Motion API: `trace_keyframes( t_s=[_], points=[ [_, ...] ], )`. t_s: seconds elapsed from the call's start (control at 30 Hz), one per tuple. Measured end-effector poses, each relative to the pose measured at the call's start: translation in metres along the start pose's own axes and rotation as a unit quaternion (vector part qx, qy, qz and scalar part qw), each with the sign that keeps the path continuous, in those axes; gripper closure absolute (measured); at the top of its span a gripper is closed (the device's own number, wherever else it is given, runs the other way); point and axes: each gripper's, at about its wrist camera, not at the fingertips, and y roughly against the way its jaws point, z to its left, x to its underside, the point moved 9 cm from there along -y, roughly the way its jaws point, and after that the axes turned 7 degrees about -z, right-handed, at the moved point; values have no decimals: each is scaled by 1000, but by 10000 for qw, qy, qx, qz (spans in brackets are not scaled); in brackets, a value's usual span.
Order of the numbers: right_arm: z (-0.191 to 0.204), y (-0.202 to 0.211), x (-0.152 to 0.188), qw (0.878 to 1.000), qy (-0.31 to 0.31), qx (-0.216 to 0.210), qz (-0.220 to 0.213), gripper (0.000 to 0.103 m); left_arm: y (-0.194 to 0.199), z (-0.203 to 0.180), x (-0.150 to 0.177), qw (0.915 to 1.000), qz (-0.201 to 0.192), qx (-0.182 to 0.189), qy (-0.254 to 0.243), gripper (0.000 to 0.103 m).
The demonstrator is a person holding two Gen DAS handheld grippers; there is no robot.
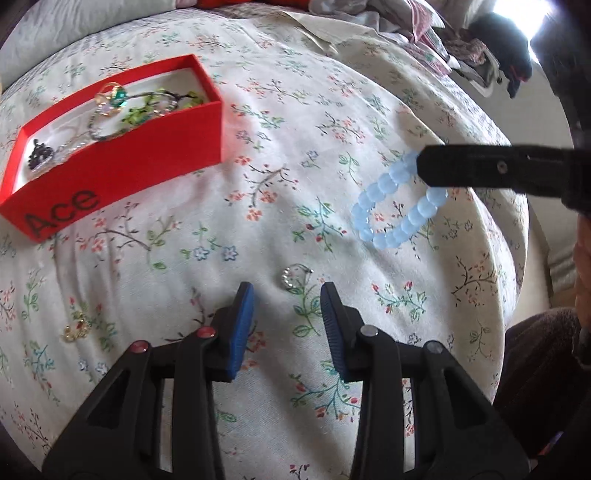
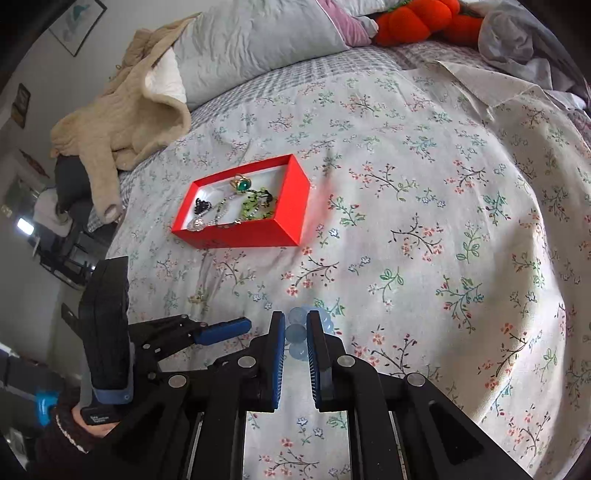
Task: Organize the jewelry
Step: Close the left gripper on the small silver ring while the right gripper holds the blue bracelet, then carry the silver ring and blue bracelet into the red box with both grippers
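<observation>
A red box [image 1: 110, 170] marked "Ace" lies on the floral bedspread and holds several pieces of jewelry; it also shows in the right wrist view [image 2: 280, 232]. A pale blue bead bracelet [image 1: 391, 206] lies to its right. My right gripper [image 2: 296, 317] is shut on the bracelet's beads [image 2: 296, 332]; its black fingers [image 1: 480, 168] reach in from the right in the left wrist view. My left gripper [image 1: 287, 291] is open and empty, just short of a small rhinestone ring [image 1: 291, 277]. A small gold piece [image 1: 75, 328] lies at lower left.
The floral bedspread [image 2: 424, 206] covers the bed. A beige jacket [image 2: 122, 122], grey pillows [image 2: 258, 40] and an orange plush toy [image 2: 417, 18] lie at the head of the bed. Clothes [image 1: 491, 62] are piled at the far right.
</observation>
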Motion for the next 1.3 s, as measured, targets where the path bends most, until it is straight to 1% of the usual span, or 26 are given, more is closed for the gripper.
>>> trace_keyframes(
  t_s=[0.03, 0.1, 0.2, 0.27, 0.33, 0.43, 0.53, 0.63, 0.73, 0.77, 0.8, 0.97, 1.2, 1.3],
  points=[
    [-5, -2, 2, 10000, -41, 36, 23, 91, -3, -1, 3, 9999, 8, -72, -112, 64],
    [-15, -4, 4, 9999, -115, 88, 48, 91, -4, -3, 2, 9992, -117, -197, -339, 64],
    [-28, -6, 6, 9997, -180, 159, 77, 91, -5, -4, 1, 9986, -185, -246, -429, 64],
    [-36, -7, 7, 9995, -227, 192, 103, 91, -6, -5, 2, 9980, -205, -297, -517, 65],
    [-42, -7, 8, 9994, -254, 221, 124, 91, -7, -6, 2, 9975, -205, -343, -576, 72],
    [-46, -6, 9, 9992, -267, 251, 129, 91, -7, -4, 1, 9977, -202, -361, -532, 78],
    [-47, -5, 9, 9992, -271, 263, 131, 91, -9, -4, 0, 9976, -206, -408, -519, 83],
    [-45, -5, 9, 9992, -261, 257, 131, 91, -8, -4, 0, 9976, -209, -423, -503, 85],
    [-42, -4, 9, 9993, -242, 245, 117, 91, -5, -3, 1, 9979, -226, -427, -438, 89],
    [-40, -4, 8, 9994, -236, 238, 105, 91, -4, -2, 0, 9980, -228, -428, -404, 92],
    [-38, -3, 7, 9994, -227, 229, 93, 91, -3, -1, 0, 9982, -217, -430, -363, 102],
    [-26, -3, 1, 9997, -191, 155, 23, 91, 4, 9, 3, 9985, -235, -473, -160, 102],
    [-4, -8, -8, 9999, -73, 65, -27, 91, 22, 28, 5, 9978, -368, -549, 41, 102],
    [5, -10, -11, 10000, -49, 8, -39, 91, 27, 33, 6, 9980, -383, -496, 97, 102]
  ],
)
